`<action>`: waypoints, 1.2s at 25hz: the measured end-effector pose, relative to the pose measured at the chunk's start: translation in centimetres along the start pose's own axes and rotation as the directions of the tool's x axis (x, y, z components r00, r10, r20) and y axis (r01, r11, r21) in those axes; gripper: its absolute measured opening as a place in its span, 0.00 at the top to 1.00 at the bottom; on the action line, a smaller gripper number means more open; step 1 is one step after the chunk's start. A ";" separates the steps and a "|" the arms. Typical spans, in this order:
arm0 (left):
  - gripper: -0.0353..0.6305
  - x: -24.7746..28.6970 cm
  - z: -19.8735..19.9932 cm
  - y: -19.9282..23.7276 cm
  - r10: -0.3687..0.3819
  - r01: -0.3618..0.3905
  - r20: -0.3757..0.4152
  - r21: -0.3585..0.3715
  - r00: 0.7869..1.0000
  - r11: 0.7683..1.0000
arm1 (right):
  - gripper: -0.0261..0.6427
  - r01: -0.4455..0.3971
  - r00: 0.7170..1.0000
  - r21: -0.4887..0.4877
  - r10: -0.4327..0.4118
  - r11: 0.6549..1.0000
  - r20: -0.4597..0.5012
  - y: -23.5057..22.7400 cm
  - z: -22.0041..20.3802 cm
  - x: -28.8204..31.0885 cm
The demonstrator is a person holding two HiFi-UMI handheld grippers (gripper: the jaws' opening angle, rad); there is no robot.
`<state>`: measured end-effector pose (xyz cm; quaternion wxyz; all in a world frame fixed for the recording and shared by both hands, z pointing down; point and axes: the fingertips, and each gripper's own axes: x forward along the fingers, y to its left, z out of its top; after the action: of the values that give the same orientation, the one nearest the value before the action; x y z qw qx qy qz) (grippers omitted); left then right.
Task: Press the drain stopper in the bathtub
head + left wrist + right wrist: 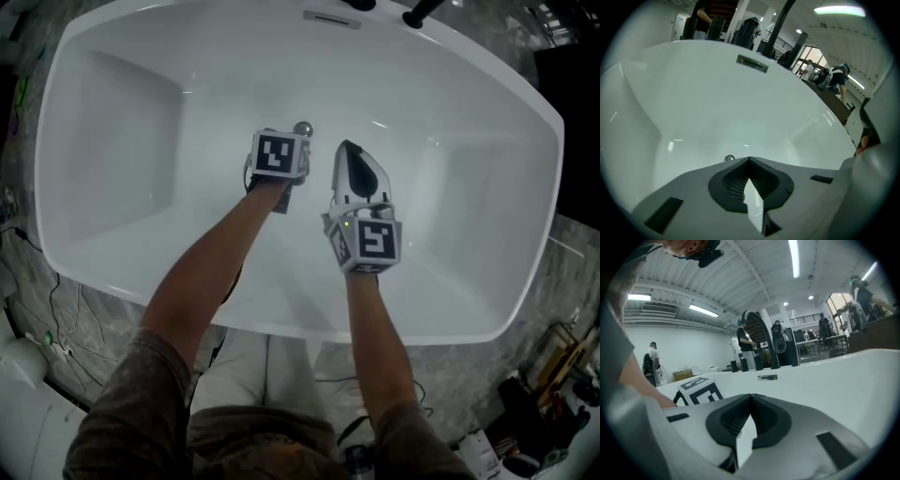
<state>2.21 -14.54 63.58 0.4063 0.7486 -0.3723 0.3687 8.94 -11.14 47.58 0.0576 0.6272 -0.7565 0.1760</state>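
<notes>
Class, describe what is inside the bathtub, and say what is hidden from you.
Inside the bathtub: a round metal drain stopper on the floor, plus the left gripper and right gripper, both shut, empty. The floor beneath them is covered.

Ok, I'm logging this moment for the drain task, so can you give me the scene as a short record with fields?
setting: white bathtub, seen from above
drain stopper: round, metallic, on the tub floor
left claw: shut, empty, tip close to the stopper; contact unclear
right claw: shut, empty, beside the left one, off the stopper
overflow plate: on the far tub wall
</notes>
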 end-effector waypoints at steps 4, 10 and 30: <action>0.95 -6.3 1.7 -2.4 -0.011 0.012 0.030 -0.023 0.999 1.000 | 0.96 -0.006 1.000 -0.001 0.006 1.000 -0.005 1.5 4.5 -2.8; 0.95 -15.8 2.7 -5.1 -0.009 0.009 0.054 -0.011 0.999 1.000 | 0.96 -0.001 1.000 -0.007 0.001 1.000 -0.007 3.7 10.5 -7.2; 0.95 -42.1 4.2 -15.3 -0.120 0.078 0.289 0.152 0.950 0.985 | 0.96 -0.115 0.993 0.014 0.115 0.993 0.018 11.9 25.7 -19.5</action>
<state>-2.62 -1.41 20.77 0.3109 0.8397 -0.3643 0.2562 4.89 0.05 15.39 0.0364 0.5845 -0.7905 0.1794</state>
